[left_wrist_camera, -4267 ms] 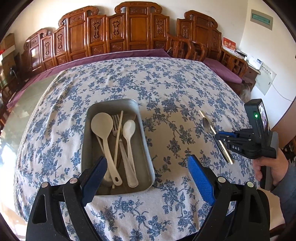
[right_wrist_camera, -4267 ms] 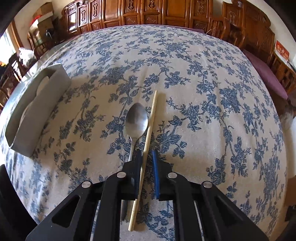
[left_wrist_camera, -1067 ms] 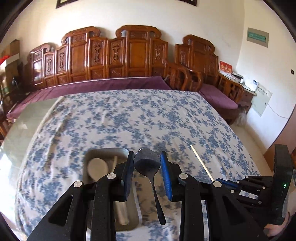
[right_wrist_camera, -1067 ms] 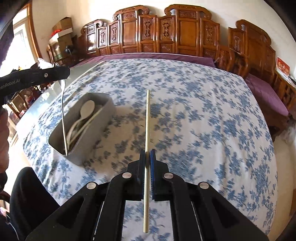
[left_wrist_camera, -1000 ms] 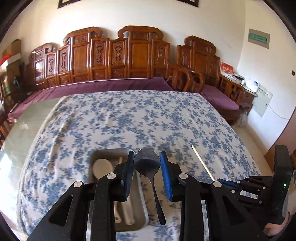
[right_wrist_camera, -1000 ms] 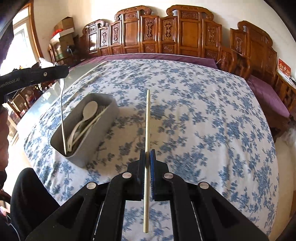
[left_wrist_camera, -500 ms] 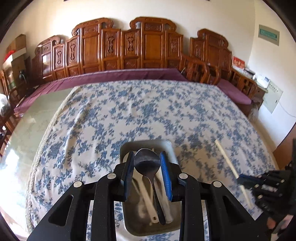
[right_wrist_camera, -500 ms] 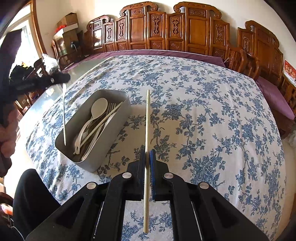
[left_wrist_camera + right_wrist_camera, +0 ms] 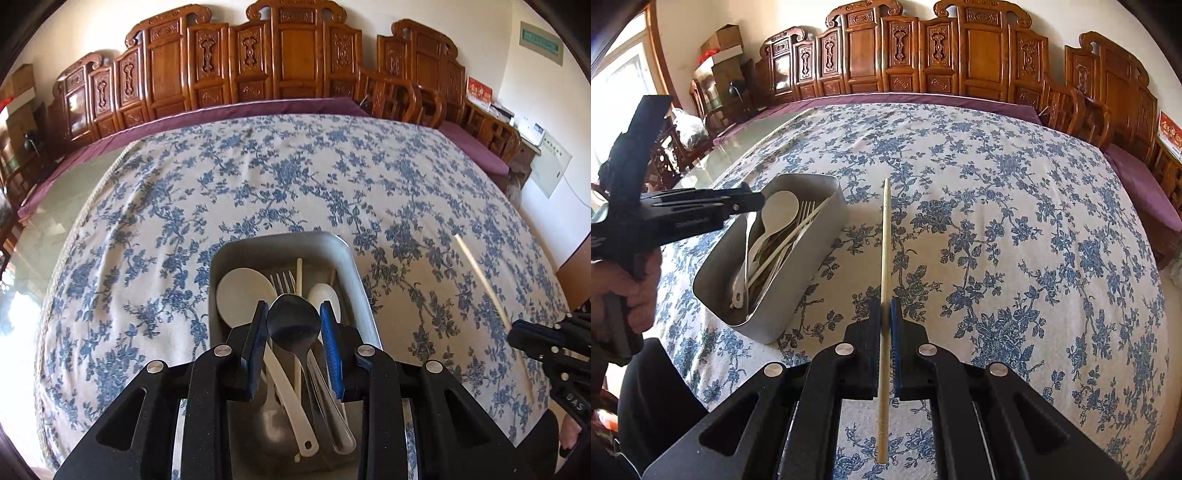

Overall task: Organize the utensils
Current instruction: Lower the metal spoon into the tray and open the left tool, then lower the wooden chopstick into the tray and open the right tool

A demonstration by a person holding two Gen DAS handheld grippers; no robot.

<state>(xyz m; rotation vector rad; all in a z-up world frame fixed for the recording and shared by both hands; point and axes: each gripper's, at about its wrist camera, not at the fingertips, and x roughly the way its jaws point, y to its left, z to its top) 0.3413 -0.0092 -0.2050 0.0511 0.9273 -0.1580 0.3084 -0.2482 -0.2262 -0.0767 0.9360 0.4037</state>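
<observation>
My left gripper (image 9: 293, 323) is shut on a metal spoon (image 9: 293, 325) by its bowl and holds it over the grey metal tray (image 9: 354, 266), handle hanging down into it. The tray holds white plastic spoons (image 9: 242, 291), a fork (image 9: 282, 278) and a chopstick (image 9: 299, 269). My right gripper (image 9: 885, 314) is shut on a wooden chopstick (image 9: 885, 240), held above the tablecloth to the right of the tray (image 9: 812, 273). The left gripper (image 9: 738, 206) also shows in the right wrist view, over the tray. The right gripper (image 9: 517, 332) shows at the right edge of the left wrist view.
The table carries a white cloth with blue flowers (image 9: 295, 177). Carved wooden chairs (image 9: 288, 55) line the far side. A bare glass strip of table (image 9: 40, 229) lies to the left of the cloth. A person's hand (image 9: 624, 280) holds the left gripper.
My left gripper has moved left and lower over the tray, bringing the metal spoon down into it. My right gripper has kept the chopstick raised and come nearer the tray.
</observation>
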